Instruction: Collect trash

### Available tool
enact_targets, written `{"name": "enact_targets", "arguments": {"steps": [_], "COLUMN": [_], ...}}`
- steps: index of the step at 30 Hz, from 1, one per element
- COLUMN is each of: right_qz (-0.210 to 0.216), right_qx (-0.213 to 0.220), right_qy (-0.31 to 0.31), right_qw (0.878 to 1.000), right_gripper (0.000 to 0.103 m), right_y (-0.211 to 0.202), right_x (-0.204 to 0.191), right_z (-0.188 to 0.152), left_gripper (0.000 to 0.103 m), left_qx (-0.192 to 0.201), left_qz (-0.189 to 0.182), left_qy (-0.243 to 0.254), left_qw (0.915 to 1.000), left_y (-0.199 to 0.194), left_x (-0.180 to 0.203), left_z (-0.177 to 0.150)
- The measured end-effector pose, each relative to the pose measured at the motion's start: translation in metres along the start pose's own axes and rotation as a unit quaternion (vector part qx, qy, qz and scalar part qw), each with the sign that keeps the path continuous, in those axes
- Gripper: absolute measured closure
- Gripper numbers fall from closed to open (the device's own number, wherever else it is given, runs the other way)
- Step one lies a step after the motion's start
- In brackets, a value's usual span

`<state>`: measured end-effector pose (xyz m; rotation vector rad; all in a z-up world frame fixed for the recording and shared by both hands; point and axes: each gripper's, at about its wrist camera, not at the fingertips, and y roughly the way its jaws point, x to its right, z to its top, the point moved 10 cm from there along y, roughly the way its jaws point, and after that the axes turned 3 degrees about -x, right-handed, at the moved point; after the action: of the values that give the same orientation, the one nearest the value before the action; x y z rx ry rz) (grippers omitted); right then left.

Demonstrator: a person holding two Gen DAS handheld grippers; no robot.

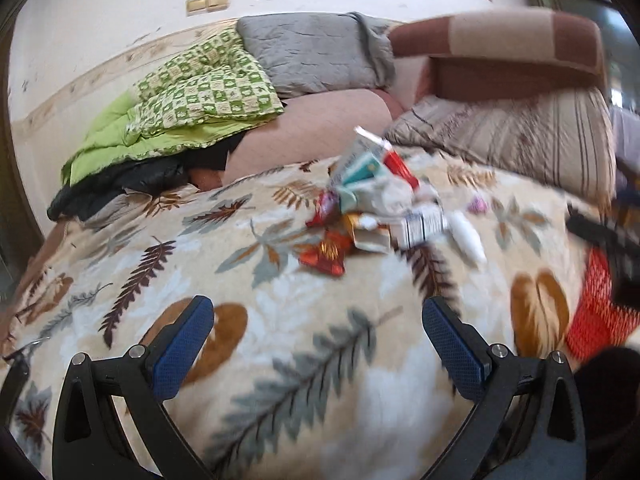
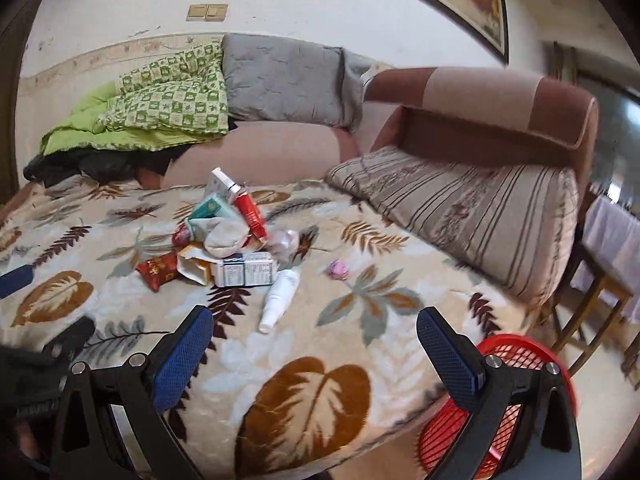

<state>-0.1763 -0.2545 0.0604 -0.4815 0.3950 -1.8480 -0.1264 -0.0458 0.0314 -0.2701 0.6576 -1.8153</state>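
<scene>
Right wrist view: right gripper (image 2: 316, 332) hovering spread wide, empty, over leaf blanket (image 2: 312, 392). Left gripper (image 1: 318, 320) also gaping empty. Ahead, trash pile (image 2: 228, 240) sitting mid-bed; white bottle (image 2: 280, 294) looking light, slick — pinch across its body. Red basket (image 2: 508, 412) waiting bedside.

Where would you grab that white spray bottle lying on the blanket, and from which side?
Probably across its wide body, from above. The white spray bottle lies flat on the leaf-print blanket, narrow cap end toward the camera, clear of the trash pile except near its base. The open right gripper could straddle the body crosswise; the tapered cap end would likely slip.
</scene>
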Motion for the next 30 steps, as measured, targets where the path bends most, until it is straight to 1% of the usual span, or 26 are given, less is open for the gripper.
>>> {"name": "enact_targets", "arguments": {"steps": [2, 4, 6, 7, 12, 16, 23, 30], "right_qz": [-0.003, -0.005, -0.003, -0.005, -0.004, -0.002, -0.006, -0.010], "right_qx": [-0.016, -0.019, -0.024, -0.029, -0.050, -0.060, -0.060, -0.060], "right_qy": [0.000, 0.008, 0.011, 0.013, 0.029, 0.044, 0.042, 0.041], "right_qw": [1.000, 1.000, 1.000, 0.999, 0.998, 0.997, 0.997, 0.997], "right_gripper": [0.001, 0.001, 0.001, 0.001, 0.001, 0.001, 0.001, 0.001], "right_y": [0.007, 0.009, 0.012, 0.013, 0.020, 0.022, 0.021, 0.021], "right_x": [0.002, 0.005, 0.007, 0.008, 0.016, 0.020, 0.020, 0.021], "right_z": [-0.005, -0.006, -0.008, -0.010, -0.016, -0.017, -0.017, -0.017], "left_gripper": [0.000, 0.000, 0.000, 0.000, 0.000, 0.000, 0.000, 0.000], "left_qx": [0.002, 0.002, 0.003, 0.000, -0.002, -0.006, -0.014, -0.014], "left_qz": [-0.003, -0.003, 0.008, 0.014, 0.014, 0.013, 0.011, 0.012], "left_qy": [-0.009, -0.025, -0.034, -0.035, -0.027, -0.024, -0.040, -0.041], "left_qw": [1.0000, 0.9997, 0.9994, 0.9993, 0.9995, 0.9996, 0.9990, 0.9990], "left_y": [-0.001, 0.002, 0.004, 0.006, 0.012, 0.016, 0.019, 0.020], "left_x": [-0.001, -0.006, -0.010, -0.011, -0.007, -0.002, -0.008, -0.007], "left_z": [-0.002, 0.000, -0.001, -0.002, -0.003, -0.003, -0.006, -0.004]}}
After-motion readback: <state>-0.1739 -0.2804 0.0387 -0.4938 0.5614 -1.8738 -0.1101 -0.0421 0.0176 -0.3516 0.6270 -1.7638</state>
